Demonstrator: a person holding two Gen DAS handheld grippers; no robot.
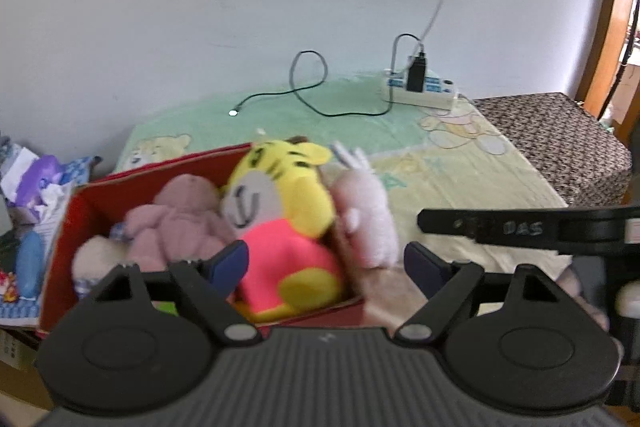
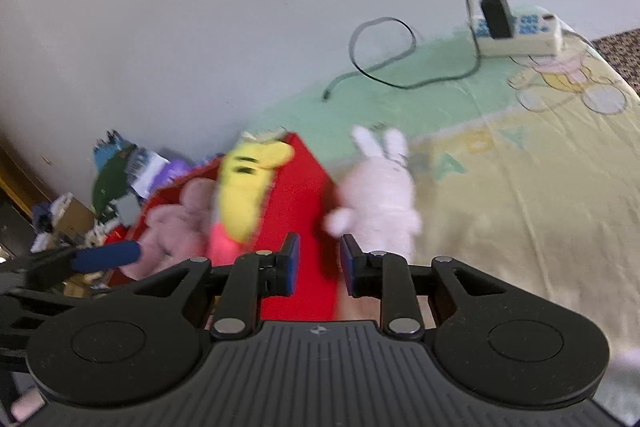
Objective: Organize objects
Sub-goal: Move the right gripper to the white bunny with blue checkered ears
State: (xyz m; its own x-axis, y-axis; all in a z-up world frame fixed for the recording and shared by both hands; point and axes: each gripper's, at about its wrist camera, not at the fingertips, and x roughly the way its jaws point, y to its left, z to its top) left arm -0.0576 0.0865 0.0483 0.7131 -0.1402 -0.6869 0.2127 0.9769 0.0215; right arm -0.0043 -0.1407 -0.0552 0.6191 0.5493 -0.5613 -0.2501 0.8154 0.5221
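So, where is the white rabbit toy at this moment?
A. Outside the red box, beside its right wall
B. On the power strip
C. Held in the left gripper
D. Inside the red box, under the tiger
A: the white rabbit stands on the bedsheet beside the outer wall of the red box, not inside it.

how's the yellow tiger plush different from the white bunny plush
The yellow tiger plush sits inside the red box, while the white bunny plush stands outside it, against its right wall on the blanket. The tiger is bright yellow with dark stripes and a pink body; the bunny is plain pale white with long upright ears. The tiger looks bulkier than the bunny. Both are soft toys, and neither gripper holds them.
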